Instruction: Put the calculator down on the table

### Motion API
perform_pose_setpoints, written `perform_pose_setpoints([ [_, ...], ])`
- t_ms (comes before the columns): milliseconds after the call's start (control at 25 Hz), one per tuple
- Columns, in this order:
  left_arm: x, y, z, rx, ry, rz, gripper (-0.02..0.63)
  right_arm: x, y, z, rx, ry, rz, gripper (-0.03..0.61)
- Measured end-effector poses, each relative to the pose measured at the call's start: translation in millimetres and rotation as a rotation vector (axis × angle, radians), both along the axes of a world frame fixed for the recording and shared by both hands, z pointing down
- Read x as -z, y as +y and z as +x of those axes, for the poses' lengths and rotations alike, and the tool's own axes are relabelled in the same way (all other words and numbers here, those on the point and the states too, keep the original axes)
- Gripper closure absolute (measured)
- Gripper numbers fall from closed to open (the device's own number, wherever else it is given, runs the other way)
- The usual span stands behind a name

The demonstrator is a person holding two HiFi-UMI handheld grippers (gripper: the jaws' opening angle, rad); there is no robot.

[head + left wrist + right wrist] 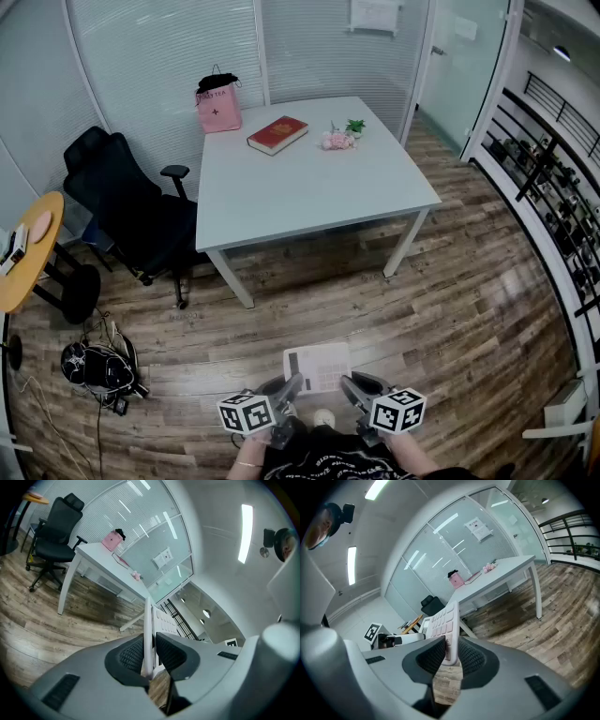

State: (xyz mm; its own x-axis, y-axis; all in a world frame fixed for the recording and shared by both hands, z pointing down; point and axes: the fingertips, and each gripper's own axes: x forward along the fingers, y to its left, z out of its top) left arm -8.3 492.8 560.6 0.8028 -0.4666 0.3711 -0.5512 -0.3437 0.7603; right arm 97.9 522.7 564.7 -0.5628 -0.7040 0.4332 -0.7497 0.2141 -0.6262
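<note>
Calculator: count one, white, flat, key face up toward the head camera. It is in the air over the wooden floor, close in front of the person and well apart from the table. Its long axis runs left to right across the person; the dark display end lies toward the left gripper and the key end toward the right gripper. Grippers: count two, one at each short end, each with its marker cube nearest the person. In the left gripper view the calculator shows edge-on as a thin upright slab, and the left gripper has its jaws drawn to a narrow gap, ribbed pads pressing both faces. In the right gripper view the calculator shows its rows of keys slanting away, and the right gripper has its jaws equally narrow, pads clamped on the near key end. Neither gripper touches anything else. The table is white and square, count one. On its far part lie one red book, one small green plant and a pink item just beside the plant. One pink bag stands at the far left corner. One black office chair stands left of the table.
</note>
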Motion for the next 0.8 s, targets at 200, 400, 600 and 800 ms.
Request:
perform_pose_setpoints([
  [200, 6.0, 6.5, -5.8, 0.009, 0.006, -0.005, 0.534, 9.3, 4.5, -6.0, 0.009, 0.022, 0.018, 0.486],
  [400, 10.4, -0.5, -13.5, -0.011, 0.002, 0.012, 0.534, 9.9, -0.1, -14.3, -0.02, 0.023, 0.018, 0.486],
  [600, 10.8, -10.0, -31.4, -0.03, 0.007, 0.019, 0.537, 4.8, -11.0, -31.7, -0.028, 0.033, 0.012, 0.476],
  [800, 8.3, -24.5, -49.7, -0.067, 0.012, -0.001, 0.538, 4.4, -25.9, -49.7, -0.081, 0.025, 0.024, 0.476],
])
